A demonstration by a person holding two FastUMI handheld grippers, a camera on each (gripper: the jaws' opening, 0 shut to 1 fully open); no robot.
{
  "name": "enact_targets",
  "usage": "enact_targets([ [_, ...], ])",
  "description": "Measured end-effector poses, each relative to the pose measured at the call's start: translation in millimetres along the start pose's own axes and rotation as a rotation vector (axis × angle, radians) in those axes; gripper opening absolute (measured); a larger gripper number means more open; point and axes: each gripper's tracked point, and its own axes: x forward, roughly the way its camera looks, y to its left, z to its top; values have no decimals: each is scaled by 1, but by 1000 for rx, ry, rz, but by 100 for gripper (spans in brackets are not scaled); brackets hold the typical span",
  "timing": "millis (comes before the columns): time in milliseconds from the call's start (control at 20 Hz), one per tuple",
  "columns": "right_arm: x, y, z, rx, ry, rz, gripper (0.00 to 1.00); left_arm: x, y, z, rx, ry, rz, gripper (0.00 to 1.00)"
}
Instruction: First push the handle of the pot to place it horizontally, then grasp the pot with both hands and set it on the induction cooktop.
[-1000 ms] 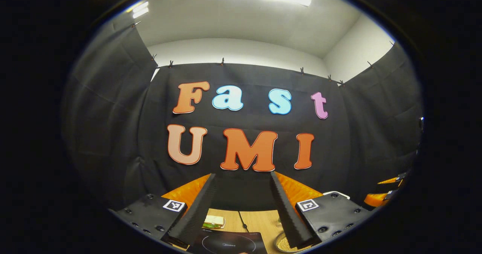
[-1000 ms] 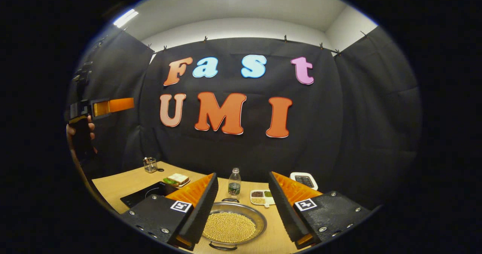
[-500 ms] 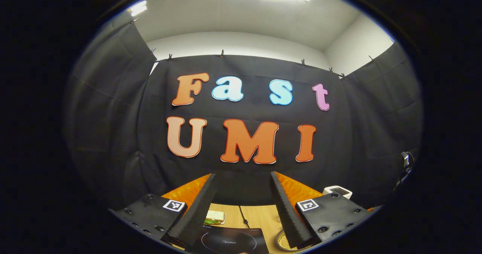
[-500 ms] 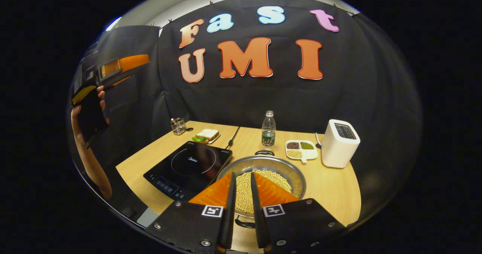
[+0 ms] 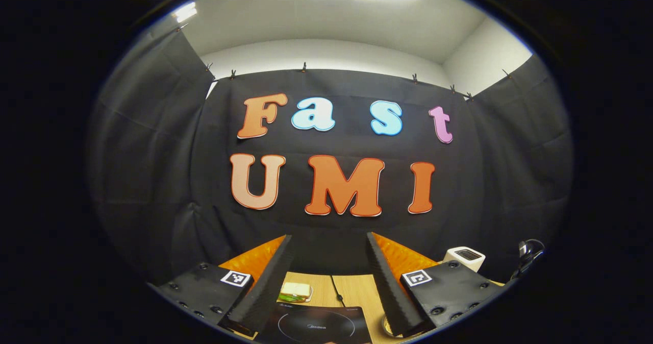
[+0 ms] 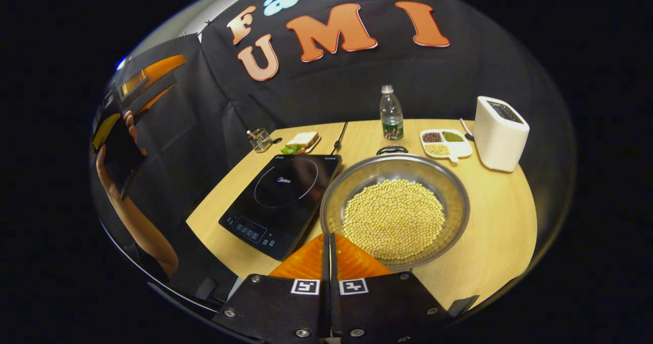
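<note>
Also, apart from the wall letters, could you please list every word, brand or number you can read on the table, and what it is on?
None can be quoted with certainty.
Cooktop: a brand mark inside the ring, too small to read for sure.
Its panel: small symbols, too small to read.
Bottle: a label, too blurred to read.

Left gripper (image 5: 326, 283) held high with fingers spread wide; between them, a black cooktop (image 5: 314, 326) on the wooden table (image 5: 357, 290); a sandwich (image 5: 295, 291) beyond; a white toaster (image 5: 464, 257) far right.
</note>
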Motion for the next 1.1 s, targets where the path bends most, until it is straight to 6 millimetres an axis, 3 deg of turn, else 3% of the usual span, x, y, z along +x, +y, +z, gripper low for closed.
enact_targets([
  [450,30,-4,-46,66,212,47,0,10,6,-23,-4,61,14,92],
  [800,51,-5,-69,122,312,52,0,21,6,-34,-4,85,13,92],
  [1100,62,-11,-89,141,360,34,0,37,-10,-56,-15,130,-24,92],
])
